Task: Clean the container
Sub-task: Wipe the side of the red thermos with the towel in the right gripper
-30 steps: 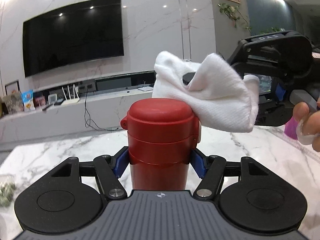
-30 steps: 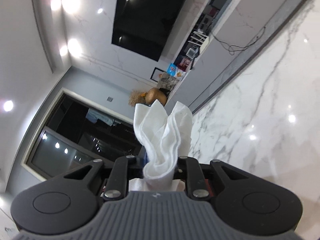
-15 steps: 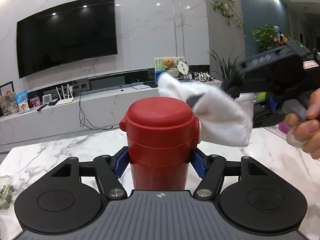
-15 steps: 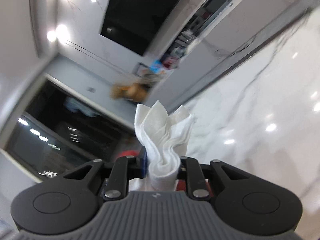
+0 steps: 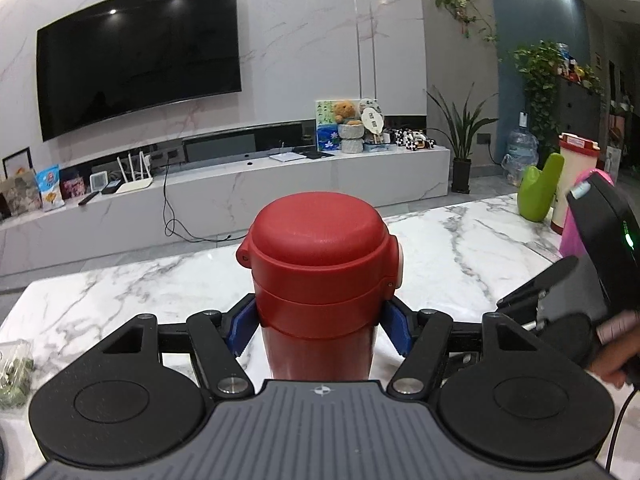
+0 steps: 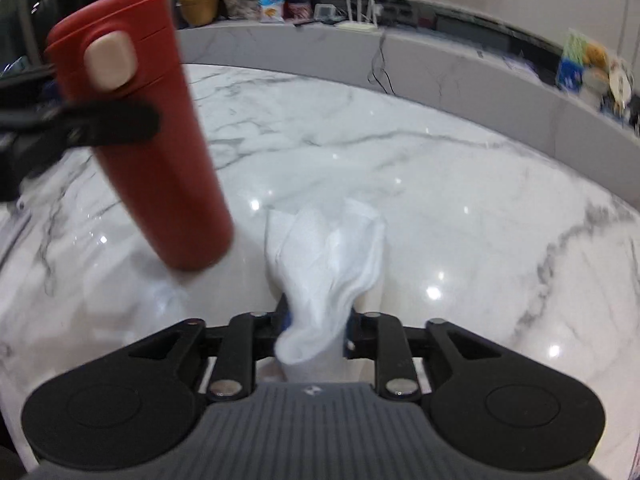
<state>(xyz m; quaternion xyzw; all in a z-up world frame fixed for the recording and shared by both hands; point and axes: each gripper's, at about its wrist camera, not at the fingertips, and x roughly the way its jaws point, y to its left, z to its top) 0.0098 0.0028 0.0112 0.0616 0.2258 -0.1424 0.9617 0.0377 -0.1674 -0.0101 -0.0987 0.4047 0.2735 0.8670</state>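
Note:
A red flask (image 5: pixel 320 256) with a domed lid stands upright between the blue pads of my left gripper (image 5: pixel 318 330), which is shut on its body just under the lid. From the right wrist view the flask (image 6: pixel 160 160) hangs tilted above the marble table (image 6: pixel 440 184), with a left finger (image 6: pixel 116 124) across it. My right gripper (image 6: pixel 316 320) points down at the table to the right of the flask. Its jaws are opening, with a crumpled white cloth (image 6: pixel 324 248) still pinched between the pads. The right gripper's housing (image 5: pixel 604 248) and a hand (image 5: pixel 612 344) show at the right edge.
On the table's far right stand a green object (image 5: pixel 538 192), a white jar with a red lid (image 5: pixel 572 176) and something pink (image 5: pixel 572 240). A clear packet (image 5: pixel 14 376) lies at the left edge. A long media console runs beyond the table.
The right gripper took the cloth off the flask's lid, rolled over and dropped low to the flask's right, now facing the tabletop. The left gripper and flask stayed put.

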